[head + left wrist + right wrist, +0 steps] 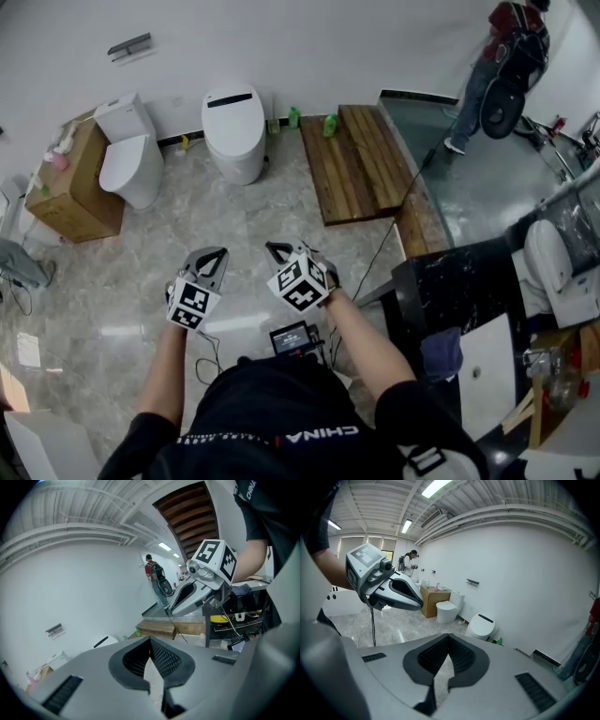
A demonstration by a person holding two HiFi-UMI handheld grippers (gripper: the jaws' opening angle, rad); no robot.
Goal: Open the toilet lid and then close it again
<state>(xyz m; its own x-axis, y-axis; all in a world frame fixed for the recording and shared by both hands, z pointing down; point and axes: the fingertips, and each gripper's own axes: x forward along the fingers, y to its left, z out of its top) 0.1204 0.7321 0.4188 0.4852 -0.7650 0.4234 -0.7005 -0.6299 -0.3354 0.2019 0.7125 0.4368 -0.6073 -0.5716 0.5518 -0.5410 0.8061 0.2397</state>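
Toilet [232,141]: stands against the far wall [309,42], a little left of centre, on the marble floor [239,230]. It is well apart from both grippers.
Toilet axis: the long axis runs from the wall toward the near side. The end with the black strip is at the wall, and the rounded front points near.
Lid [231,117]: down, lying flat over the bowl, long axis in line with the toilet's.
Tank toilet [129,164]: further left along the same wall, lid down. Its tank is at the far end and its bowl points near and slightly right. Which of the two the task means I cannot tell.
Left gripper [214,251]: held over the floor at the near side, aimed toward the far wall. The jaws are pressed together with nothing between them.
Right gripper [274,247]: just beside the left one, aimed the same way. The jaws are pressed together and empty. In its own view the toilet sits just past the jaw tips, far off.
Box [70,192]: cardboard, touching the tank toilet's left side.
Platform [361,159]: wooden planks, right of the toilet, long axis running far to near.
Bottles [330,125]: green, at the wall between the toilet and the platform.
Person [502,56]: standing at the far right, well away.
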